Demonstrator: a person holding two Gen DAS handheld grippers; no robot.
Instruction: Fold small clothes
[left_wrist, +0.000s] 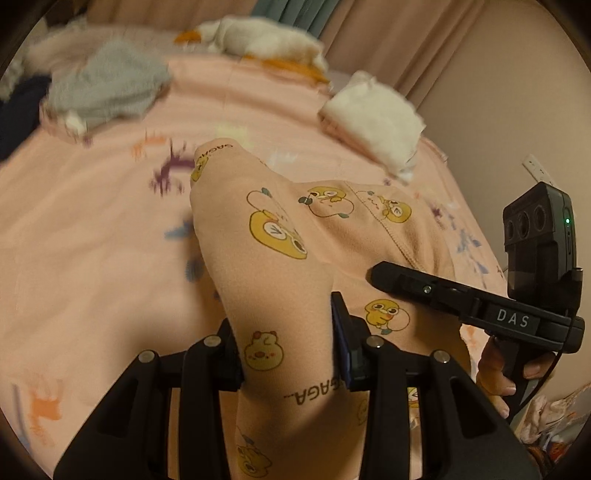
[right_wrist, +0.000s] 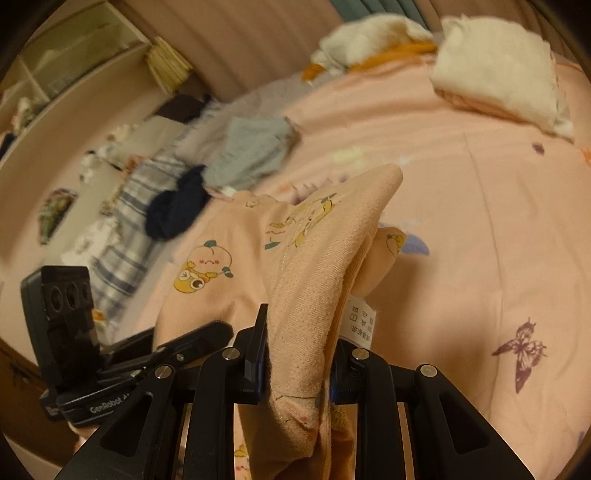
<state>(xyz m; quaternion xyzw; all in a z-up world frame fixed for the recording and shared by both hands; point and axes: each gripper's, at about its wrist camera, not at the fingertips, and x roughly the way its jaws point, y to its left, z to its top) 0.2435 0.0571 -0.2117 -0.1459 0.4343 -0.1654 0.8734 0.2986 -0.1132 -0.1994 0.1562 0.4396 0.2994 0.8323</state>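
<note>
Left wrist view: the peach printed garment (left_wrist: 295, 240) is clamped between the pads of the left gripper (left_wrist: 286, 350), a bunched fold of cloth filling the gap. It is held up over the pink bedspread (left_wrist: 92, 240), near the middle of the bed; how much of it rests on the spread cannot be told. To the right, the right gripper (left_wrist: 391, 275) is seen side-on at the garment's edge, held by a hand (left_wrist: 498, 373). Right wrist view: the right gripper (right_wrist: 299, 354) is closed on a seamed edge of the same garment (right_wrist: 314, 266), its care label (right_wrist: 360, 321) hanging beside the right pad.

Progress, as judged: early to middle. A grey piece (left_wrist: 107, 85) toward the far left corner and a white piece (left_wrist: 373, 122) near the far right edge look already folded. A dark item (right_wrist: 177, 210) and a striped cloth (right_wrist: 125, 236) at the left edge look unfolded. The held garment is not yet folded flat.

Garment appearance: soft knit, peach, printed with yellow duck and peach cartoon figures and lettering; stitched hem visible; creased and draped.
</note>
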